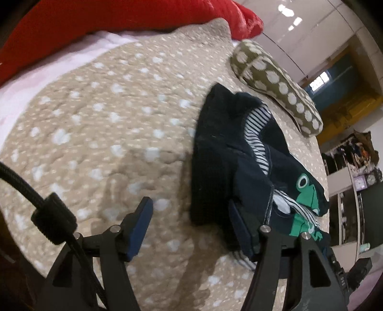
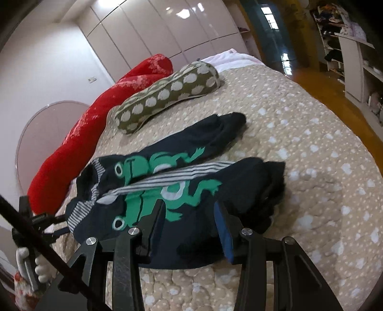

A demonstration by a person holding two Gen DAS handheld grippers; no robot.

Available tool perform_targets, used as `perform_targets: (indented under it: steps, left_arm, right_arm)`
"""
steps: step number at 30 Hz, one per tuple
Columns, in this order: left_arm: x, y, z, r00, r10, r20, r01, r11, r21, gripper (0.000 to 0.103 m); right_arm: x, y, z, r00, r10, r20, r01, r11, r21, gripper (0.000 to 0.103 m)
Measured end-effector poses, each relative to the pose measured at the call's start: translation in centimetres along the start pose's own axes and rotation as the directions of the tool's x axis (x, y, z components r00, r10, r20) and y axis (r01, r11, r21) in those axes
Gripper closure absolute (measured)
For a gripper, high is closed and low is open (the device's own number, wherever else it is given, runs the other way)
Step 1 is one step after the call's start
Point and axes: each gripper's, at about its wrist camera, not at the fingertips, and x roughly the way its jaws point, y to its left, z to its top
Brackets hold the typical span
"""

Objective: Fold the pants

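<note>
Both grippers, left gripper (image 1: 189, 227) and right gripper (image 2: 189, 224), gape, apparently empty, over pants (image 2: 191, 167).

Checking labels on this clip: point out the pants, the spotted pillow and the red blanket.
pants (image 2: 182, 186), right wrist view, on the green frog print.
spotted pillow (image 2: 167, 95), right wrist view, on its top face.
red blanket (image 1: 134, 14), left wrist view, on its broad upper fold.
</note>
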Motion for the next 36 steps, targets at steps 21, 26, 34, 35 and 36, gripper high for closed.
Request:
perform_targets:
  steps: [21, 26, 34, 35, 36]
  left_arm:
    - [-5.6, 1.6, -0.3, 0.991, 0.098, 0.09, -0.104, 0.992, 0.066, 0.09]
    - [-5.2, -2.6, 0.1, 0.995, 0.012, 0.102, -0.028, 0.987, 0.159, 0.079]
    - [2.2, -6.1, -0.2, 0.986, 0.162, -0.027, -0.15, 0.955, 0.257, 0.059]
    - [2.8, -5.7, -0.3, 0.987, 0.153, -0.053, -0.135, 0.958, 0.254, 0.059]
    - [2.6, -5.5, -0.3, 0.989, 0.138, -0.047, -0.122, 0.959, 0.254, 0.059]
  right_arm:
    - [1.9, -0.9, -1.4, 0.997, -0.054, -0.063, 0.055, 0.998, 0.015, 0.056]
    - [0.7, -0.5, -1.1, 0.999, -0.034, -0.025, 0.035, 0.999, 0.026, 0.056]
    - [1.1, -0.9, -1.2, 0.996, -0.063, -0.059, 0.064, 0.998, 0.026, 0.05]
    - [1.4, -1.4, -1.3, 0.995, -0.059, -0.078, 0.061, 0.998, 0.032, 0.05]
    - [1.5, -1.7, -1.4, 0.995, -0.049, -0.089, 0.052, 0.998, 0.037, 0.05]
